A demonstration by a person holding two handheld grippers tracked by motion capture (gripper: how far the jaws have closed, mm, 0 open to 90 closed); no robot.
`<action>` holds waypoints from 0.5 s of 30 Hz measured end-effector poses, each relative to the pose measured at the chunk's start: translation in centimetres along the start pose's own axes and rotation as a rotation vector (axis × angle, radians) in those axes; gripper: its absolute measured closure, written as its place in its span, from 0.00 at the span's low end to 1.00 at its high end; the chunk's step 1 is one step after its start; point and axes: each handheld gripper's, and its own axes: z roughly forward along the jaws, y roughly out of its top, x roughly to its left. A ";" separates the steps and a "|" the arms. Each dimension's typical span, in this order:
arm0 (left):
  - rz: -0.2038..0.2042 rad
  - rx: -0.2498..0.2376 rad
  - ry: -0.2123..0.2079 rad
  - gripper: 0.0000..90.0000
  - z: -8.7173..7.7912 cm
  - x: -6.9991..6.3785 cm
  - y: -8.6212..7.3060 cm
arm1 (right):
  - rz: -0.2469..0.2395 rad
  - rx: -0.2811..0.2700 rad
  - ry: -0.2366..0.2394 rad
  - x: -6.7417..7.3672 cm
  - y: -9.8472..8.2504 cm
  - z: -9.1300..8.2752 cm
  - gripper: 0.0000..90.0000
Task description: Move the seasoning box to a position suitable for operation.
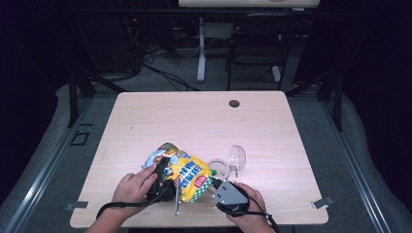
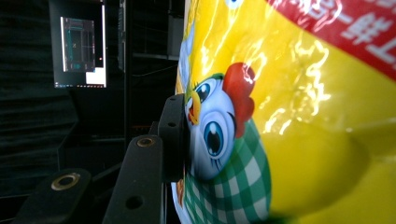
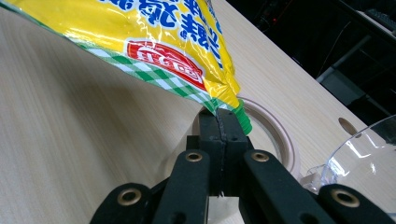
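Black jaws of your right gripper (image 3: 219, 123) sit nearest the lens, pinched fully together on the bag (image 3: 154, 42) at its green corner seal, so that corner is clamped flat between the pads. Your left gripper (image 1: 163, 177) holds the bag's other end: in the left gripper view one pad presses flat against the film beside the cartoon chicken, jaws about half open, w/ the bag's puffed body filling the gap. The far pad is hidden behind the bag.

Bag hangs between both grippers, just above the table (image 1: 204, 116) near your edge, w/ a clear jar (image 1: 237, 158) and a ring-shaped lid (image 3: 275, 135) close beside the right gripper.

Handling, as a guess: light, soft, air-filled, glossy film, so slippery on the faces and easy to crush. Contents prob. brittle, so don't squeeze the belly harder. Best holds are the flat crimped seams and corners, where the film is doubled and stiffer; your right grip is already there. Left grip sits on the slick printed face, so it could slide if you pull hard. Shift it toward the top seam if you mean to tear.
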 end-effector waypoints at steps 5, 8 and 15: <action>0.012 0.001 0.008 0.72 0.0 0.1 0.0 | 0.006 0.000 0.001 -0.1 0.0 0.0 1.00; 0.022 0.004 0.008 0.72 0.0 0.2 0.1 | 0.007 -0.001 0.001 -0.1 -0.1 0.1 1.00; 0.053 0.018 0.018 0.72 -0.3 0.4 0.2 | 0.004 0.002 0.001 0.0 -0.1 0.2 1.00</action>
